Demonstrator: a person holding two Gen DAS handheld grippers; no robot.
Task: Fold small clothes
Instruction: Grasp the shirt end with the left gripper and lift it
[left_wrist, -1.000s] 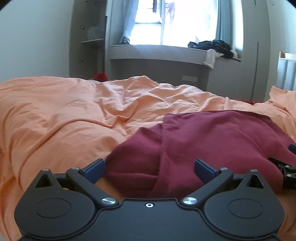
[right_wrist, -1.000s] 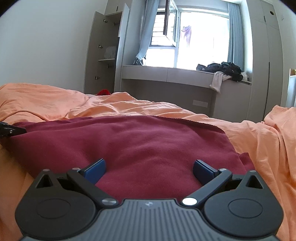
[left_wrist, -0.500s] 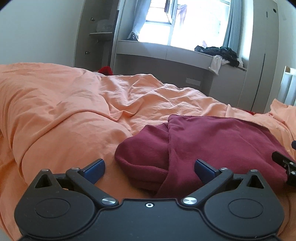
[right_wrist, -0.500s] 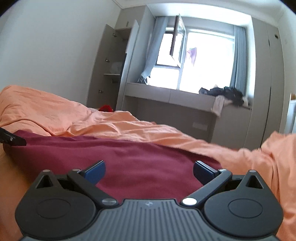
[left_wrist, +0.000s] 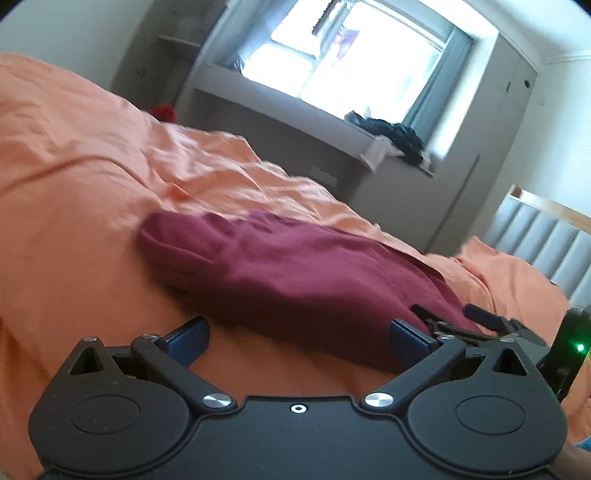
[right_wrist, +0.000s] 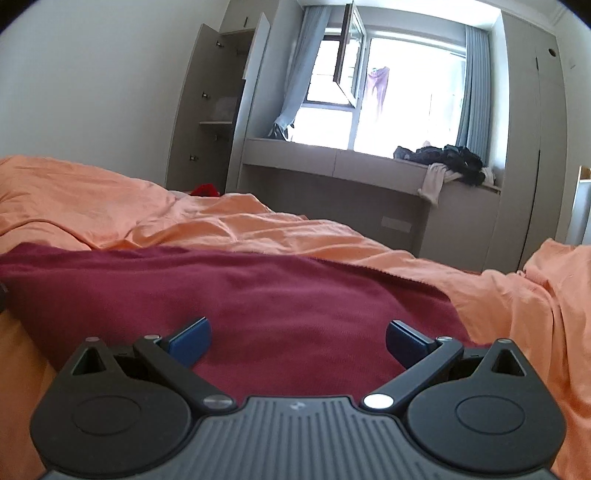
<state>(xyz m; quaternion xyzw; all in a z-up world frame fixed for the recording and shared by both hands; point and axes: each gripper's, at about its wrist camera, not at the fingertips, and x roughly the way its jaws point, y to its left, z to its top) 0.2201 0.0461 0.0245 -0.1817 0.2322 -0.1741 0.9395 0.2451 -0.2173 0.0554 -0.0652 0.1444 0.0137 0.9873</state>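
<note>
A dark red garment (left_wrist: 295, 273) lies folded on the orange bed cover (left_wrist: 81, 199), with a rolled sleeve at its left end. My left gripper (left_wrist: 297, 338) is open and empty, just short of the garment's near edge, and its view is tilted. My right gripper (right_wrist: 297, 338) is open and empty, low over the garment (right_wrist: 280, 295). The right gripper also shows at the right of the left wrist view (left_wrist: 476, 317).
A window bench (right_wrist: 369, 166) with a pile of dark clothes (right_wrist: 447, 158) stands beyond the bed. An open cupboard (right_wrist: 218, 110) is at the back left. A padded headboard (left_wrist: 546, 236) is at the right. A red item (right_wrist: 205, 190) lies past the bed.
The left gripper has pulled back and tilted, so the garment sits farther from it. The right gripper has dipped back down towards the garment. Both stay open.
</note>
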